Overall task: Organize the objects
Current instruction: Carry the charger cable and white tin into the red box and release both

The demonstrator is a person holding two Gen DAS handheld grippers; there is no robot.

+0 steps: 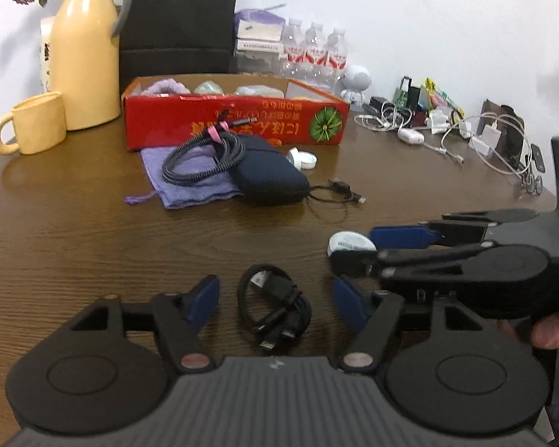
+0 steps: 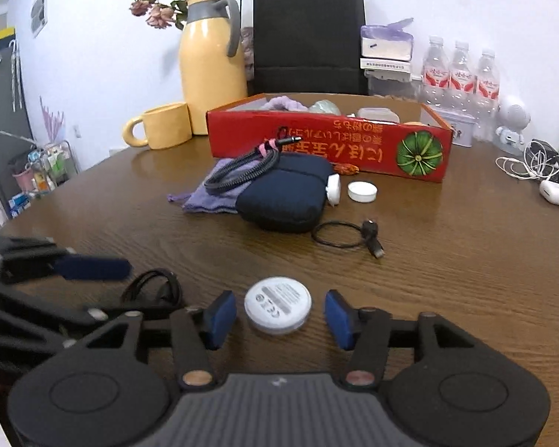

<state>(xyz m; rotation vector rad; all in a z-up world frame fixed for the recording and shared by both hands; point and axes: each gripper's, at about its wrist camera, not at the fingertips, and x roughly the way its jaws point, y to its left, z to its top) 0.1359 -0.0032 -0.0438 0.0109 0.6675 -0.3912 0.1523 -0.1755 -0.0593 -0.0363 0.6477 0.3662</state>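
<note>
My left gripper is open, its blue pads on either side of a coiled black cable lying on the brown table. My right gripper is open around a round white disc lying flat on the table. In the left wrist view the right gripper reaches in from the right, with the disc between its fingers. The left gripper's blue finger shows at the left of the right wrist view, by the black cable.
A red cardboard box holding several items stands mid-table. Before it lie a navy pouch, a braided cable on a purple bag, white round lids and a thin black cable. Yellow jug, mug, bottles and chargers stand behind.
</note>
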